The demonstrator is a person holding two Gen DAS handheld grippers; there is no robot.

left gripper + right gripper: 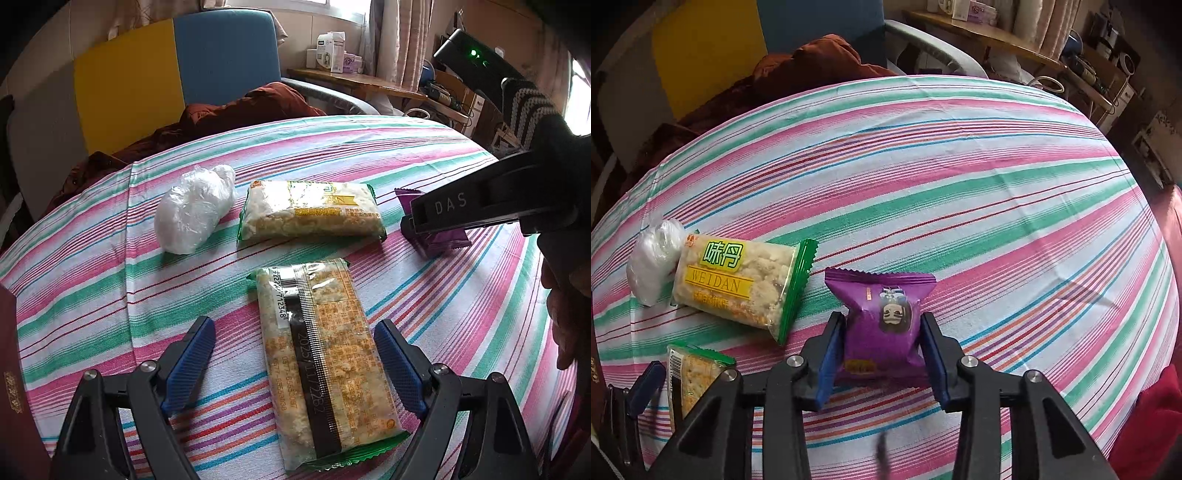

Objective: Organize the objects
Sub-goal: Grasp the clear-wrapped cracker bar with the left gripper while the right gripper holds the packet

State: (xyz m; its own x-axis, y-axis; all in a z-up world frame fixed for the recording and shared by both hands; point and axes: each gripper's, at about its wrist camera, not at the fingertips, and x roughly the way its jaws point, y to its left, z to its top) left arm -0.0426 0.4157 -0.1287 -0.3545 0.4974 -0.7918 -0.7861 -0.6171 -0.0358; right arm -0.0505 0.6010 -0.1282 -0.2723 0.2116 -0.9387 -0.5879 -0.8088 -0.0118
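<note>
Right gripper [882, 332] clamping purple snack packet [882, 314], packet sitting on striped tablecloth [960, 184]. Left gripper [295, 354] gaping wide, straddling seam-up cracker packet [321, 362], pads not touching. Second cracker packet [310, 210] lying at 12 o'clock of it; white plastic bundle [192, 210] lying at 11 o'clock.

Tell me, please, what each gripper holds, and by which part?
The right gripper pinches the purple snack packet across its middle; the left gripper holds nothing.
</note>
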